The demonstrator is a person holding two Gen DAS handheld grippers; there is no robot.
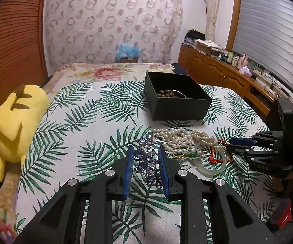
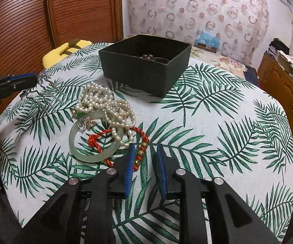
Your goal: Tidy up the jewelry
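Only brown beads (image 1: pixel 165 93) lie in the black box (image 1: pixel 179 107); pearls (image 2: pixel 97 99), jade bangle (image 2: pixel 75 142) and red cord (image 2: pixel 105 138) wait beside it. Your left gripper (image 1: pixel 146 158) straddles the purple hair comb (image 1: pixel 146 160), unclamped; your right gripper (image 2: pixel 145 158) gapes empty

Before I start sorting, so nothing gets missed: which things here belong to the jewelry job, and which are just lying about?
Job: black box, purple hair comb, pearls, jade bangle, red cord bracelet.
Lying about: yellow plush, leaf-print cloth.
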